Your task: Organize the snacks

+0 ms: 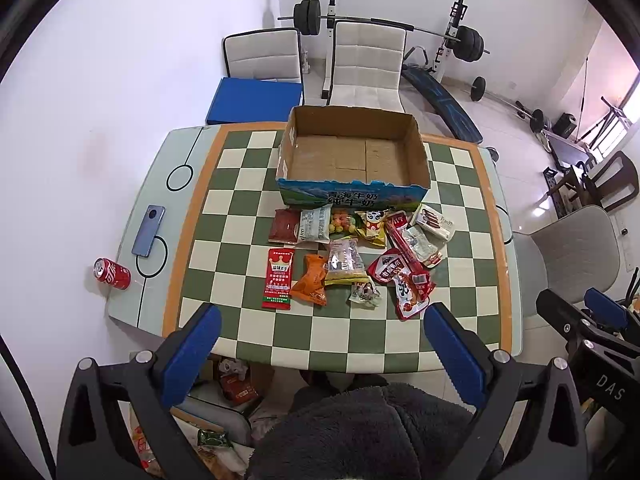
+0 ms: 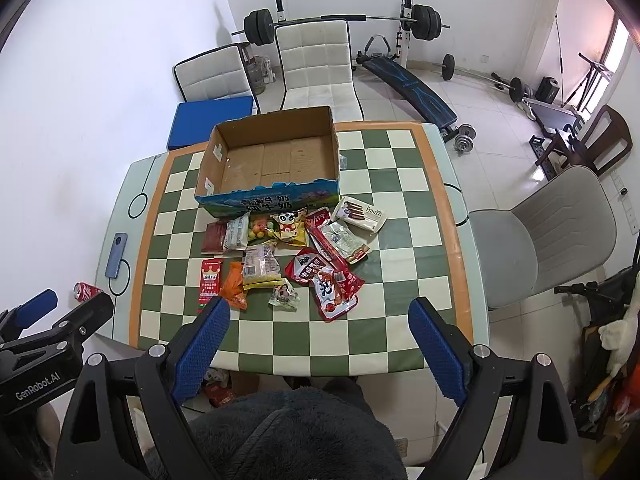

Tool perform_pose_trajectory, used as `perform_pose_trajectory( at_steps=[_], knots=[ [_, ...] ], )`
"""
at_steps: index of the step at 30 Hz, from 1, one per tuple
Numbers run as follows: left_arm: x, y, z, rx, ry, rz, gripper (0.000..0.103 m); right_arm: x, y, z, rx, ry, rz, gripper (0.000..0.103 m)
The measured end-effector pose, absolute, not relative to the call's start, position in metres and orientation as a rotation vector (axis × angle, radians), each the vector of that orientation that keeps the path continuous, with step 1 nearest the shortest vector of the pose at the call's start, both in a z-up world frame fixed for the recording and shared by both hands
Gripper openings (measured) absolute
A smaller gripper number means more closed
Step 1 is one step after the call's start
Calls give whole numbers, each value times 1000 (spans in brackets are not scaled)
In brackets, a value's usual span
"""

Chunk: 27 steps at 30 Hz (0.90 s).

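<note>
An open, empty cardboard box (image 1: 354,156) (image 2: 272,156) stands at the far middle of the checkered table (image 1: 248,336) (image 2: 400,344). Several snack packets lie in a cluster in front of it: a red strip packet (image 1: 279,279) (image 2: 210,280), an orange packet (image 1: 311,280) (image 2: 236,285), a yellow-clear bag (image 1: 344,266) (image 2: 261,266), a red pouch (image 1: 406,284) (image 2: 328,284), a wafer pack (image 1: 434,222) (image 2: 362,214). My left gripper (image 1: 320,340) is open and empty, held high above the near table edge. My right gripper (image 2: 320,332) is likewise open and empty.
A red cola can (image 1: 112,274) (image 2: 86,291) and a phone (image 1: 149,230) (image 2: 116,255) lie on the table's left border. White chairs (image 1: 368,64) stand behind, a grey chair (image 2: 544,236) at the right. Gym equipment fills the back of the room.
</note>
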State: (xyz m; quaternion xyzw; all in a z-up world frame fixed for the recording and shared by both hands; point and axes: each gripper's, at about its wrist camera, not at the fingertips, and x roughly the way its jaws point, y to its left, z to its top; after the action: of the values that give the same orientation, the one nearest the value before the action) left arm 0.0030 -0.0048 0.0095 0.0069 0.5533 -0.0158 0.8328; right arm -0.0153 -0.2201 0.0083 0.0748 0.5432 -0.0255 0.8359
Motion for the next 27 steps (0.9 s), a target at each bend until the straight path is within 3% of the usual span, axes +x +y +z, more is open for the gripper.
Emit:
perform_pose_trajectory(
  at_steps=[27],
  knots=[
    [3,-20,15,16,1177,-41,103,-9,-214,17,154,1142,-51,93]
  ],
)
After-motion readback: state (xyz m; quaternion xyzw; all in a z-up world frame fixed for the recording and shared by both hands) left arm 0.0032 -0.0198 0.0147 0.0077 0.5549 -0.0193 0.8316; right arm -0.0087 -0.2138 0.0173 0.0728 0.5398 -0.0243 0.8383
